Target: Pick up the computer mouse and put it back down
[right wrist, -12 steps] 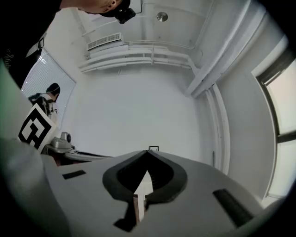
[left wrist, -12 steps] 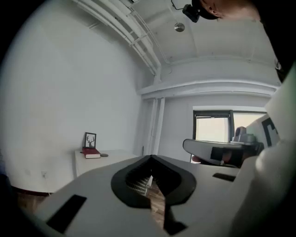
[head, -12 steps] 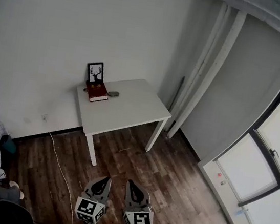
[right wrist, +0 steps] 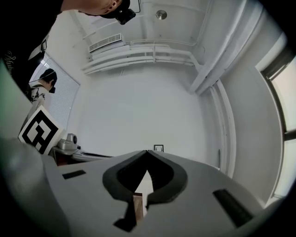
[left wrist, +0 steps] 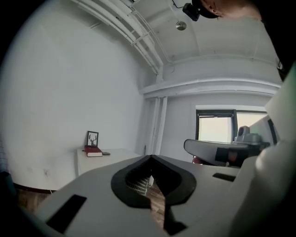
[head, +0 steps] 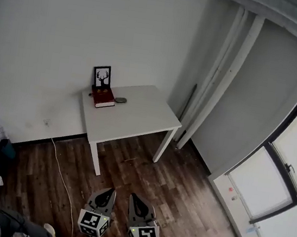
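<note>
The left gripper (head: 108,193) is held low in front of the person, its jaws pressed together with nothing between them. In the left gripper view the two tips meet in a point, and only a sliver of floor shows through the gap behind them. The right gripper (head: 134,197) hangs just beside it, roughly parallel. It is also closed and empty, and its own view shows the jaws meeting at the tip. Each tool has its marker cube at the near end, the left cube (head: 93,223) and the right cube (head: 143,235), both close to the bottom edge of the head view. Both tools point across the room toward the table and are well apart from it.

Under them runs a dark wooden floor (head: 177,187), and a thin white cable (head: 62,173) trails across it toward the wall.

The white table (head: 134,120) stands against the far wall. The computer mouse (head: 120,100) lies at the back of the tabletop, near the wall, with neither tool touching it. Just beside it on the left lies a red book (head: 103,99). Behind the book, a small framed picture of a deer's head (head: 102,76) stands upright against the wall. To the right, a large dark-framed window (head: 289,162) lets in daylight.
</note>
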